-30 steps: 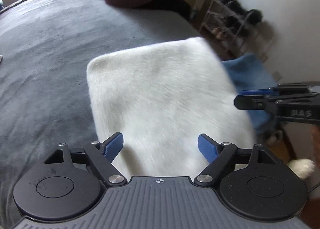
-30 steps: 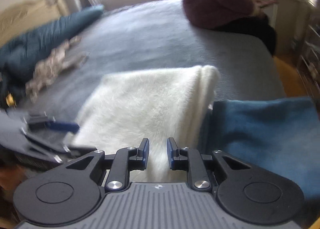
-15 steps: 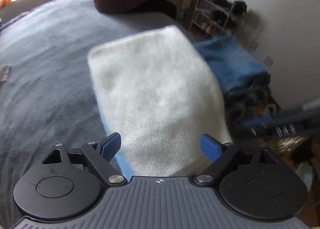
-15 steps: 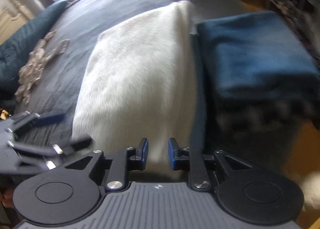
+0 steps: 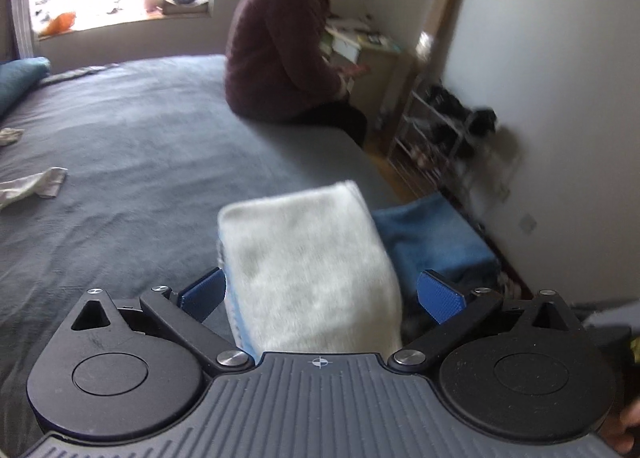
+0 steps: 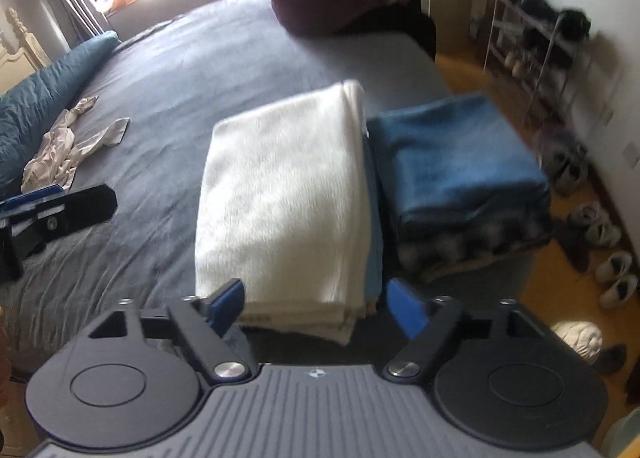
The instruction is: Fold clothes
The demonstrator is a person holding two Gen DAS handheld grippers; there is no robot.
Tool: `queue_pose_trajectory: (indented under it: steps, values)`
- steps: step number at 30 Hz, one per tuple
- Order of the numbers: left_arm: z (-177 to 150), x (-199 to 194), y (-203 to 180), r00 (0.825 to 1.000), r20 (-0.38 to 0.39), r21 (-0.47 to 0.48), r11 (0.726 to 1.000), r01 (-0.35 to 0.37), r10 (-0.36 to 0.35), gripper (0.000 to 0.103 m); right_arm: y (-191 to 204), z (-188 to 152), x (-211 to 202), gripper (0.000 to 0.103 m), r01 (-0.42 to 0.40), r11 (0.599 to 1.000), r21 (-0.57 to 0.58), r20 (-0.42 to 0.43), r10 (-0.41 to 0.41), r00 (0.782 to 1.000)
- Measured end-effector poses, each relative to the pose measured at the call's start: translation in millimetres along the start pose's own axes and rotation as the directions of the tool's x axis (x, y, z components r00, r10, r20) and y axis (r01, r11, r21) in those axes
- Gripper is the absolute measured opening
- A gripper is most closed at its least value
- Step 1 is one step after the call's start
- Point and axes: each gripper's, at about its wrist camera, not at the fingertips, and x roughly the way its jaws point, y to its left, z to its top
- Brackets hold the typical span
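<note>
A folded white fleece garment point(image 6: 280, 197) lies on the grey bed point(image 6: 168, 97), tight against a folded blue stack point(image 6: 456, 161) on its right. My right gripper point(image 6: 316, 304) hovers above its near edge. Its jaws are opening, and the pads stand clear of the cloth. In the left wrist view the white fleece garment point(image 5: 308, 270) shows between the fingers of my left gripper point(image 5: 322, 294). Those jaws are opening to their widest, and nothing is held. The left gripper point(image 6: 80, 197) also shows at the left edge of the right wrist view.
A person in a maroon hoodie point(image 5: 280, 49) sits on the far bed edge. A crumpled beige garment point(image 6: 68, 141) and a teal duvet point(image 6: 40, 97) lie at the left. A shoe rack point(image 6: 540, 37) and shoes point(image 6: 600, 238) stand right of the bed.
Both grippers have lifted and drawn back from the white garment. The right jaws went from nearly shut to wide apart, and the left jaws spread a little more.
</note>
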Motion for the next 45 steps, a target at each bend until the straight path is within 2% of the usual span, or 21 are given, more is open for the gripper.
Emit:
queue_pose_trajectory:
  steps: [13, 16, 21, 24, 29, 34, 39, 45]
  values:
    - [-4.4, -15.1, 22.1, 0.996, -0.033, -0.095, 0.992, -0.081, 0.079, 0.103, 29.4, 5.4, -22.0, 0.097, 0.062, 0.997, -0.043, 0.039, -0.061, 0.997]
    - [-4.9, -11.5, 28.0, 0.987, -0.080, -0.102, 0.984, -0.147, 0.139, 0.103, 36.3, 4.8, -19.7, 0.097, 0.074, 0.996, -0.051, 0.036, -0.072, 0.997]
    - [-6.5, -3.3, 38.6, 0.957, -0.171, -0.106, 0.961, -0.254, 0.234, 0.103, 47.5, 4.0, -11.2, 0.098, 0.090, 0.994, -0.064, 0.016, -0.089, 0.996]
    - [-9.9, -3.6, 45.3, 0.955, -0.210, -0.135, 0.961, -0.243, 0.212, 0.103, 53.0, 3.1, -6.9, 0.098, 0.098, 0.993, -0.065, -0.004, -0.099, 0.995]
    - [-12.5, -2.0, 49.4, 0.935, -0.276, -0.147, 0.952, -0.269, 0.222, 0.103, 60.4, 3.4, -3.5, 0.098, 0.106, 0.992, -0.065, -0.027, -0.108, 0.994]
    - [-14.5, -6.9, 46.9, 0.927, -0.267, -0.135, 0.942, -0.306, 0.262, 0.103, 65.5, 3.5, -4.0, 0.099, 0.108, 0.990, -0.088, -0.028, -0.111, 0.993]
    - [-15.3, -6.9, 50.5, 0.920, -0.292, -0.154, 0.936, -0.316, 0.262, 0.103, 67.9, 2.8, -2.4, 0.099, 0.102, 0.990, -0.096, -0.040, -0.106, 0.994]
    - [-14.7, -9.9, 46.8, 0.920, -0.284, -0.141, 0.938, -0.317, 0.269, 0.103, 71.0, -0.1, -1.0, 0.099, 0.111, 0.986, -0.121, -0.046, -0.117, 0.992]
